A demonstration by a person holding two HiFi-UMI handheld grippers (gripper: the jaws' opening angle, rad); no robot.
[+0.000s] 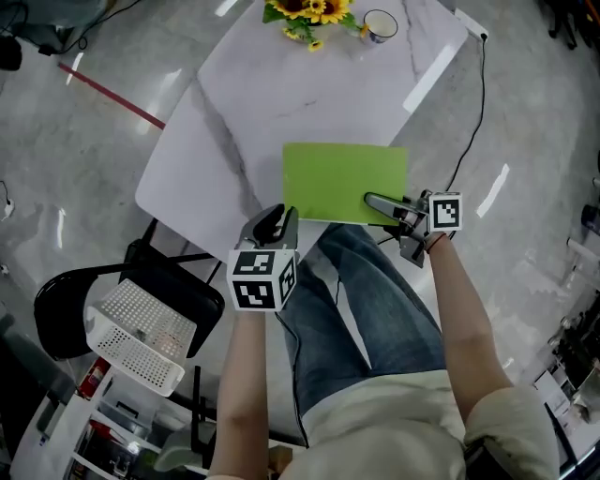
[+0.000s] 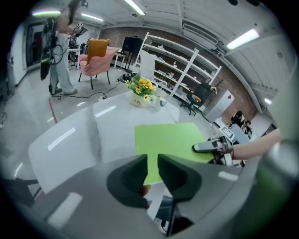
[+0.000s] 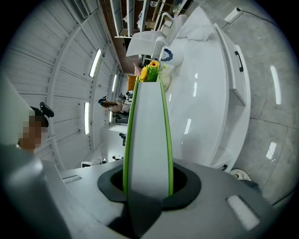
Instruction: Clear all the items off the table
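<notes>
Right claw [image 1: 370, 201] clenched on the mat [image 1: 342, 178] at its near right edge; left claw [image 1: 277, 220], narrowly parted and pinching nothing, sits at the near left corner by the desk [image 1: 281, 103] edge.

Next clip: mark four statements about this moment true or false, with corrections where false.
1. The right gripper is shut on the green mat. True.
2. A mug stands beside the sunflowers. True.
3. The mug sits on the mat. False: it stands on the bare table, at the far end.
4. The white basket is on the table. False: it is off the table, by a black chair.
</notes>
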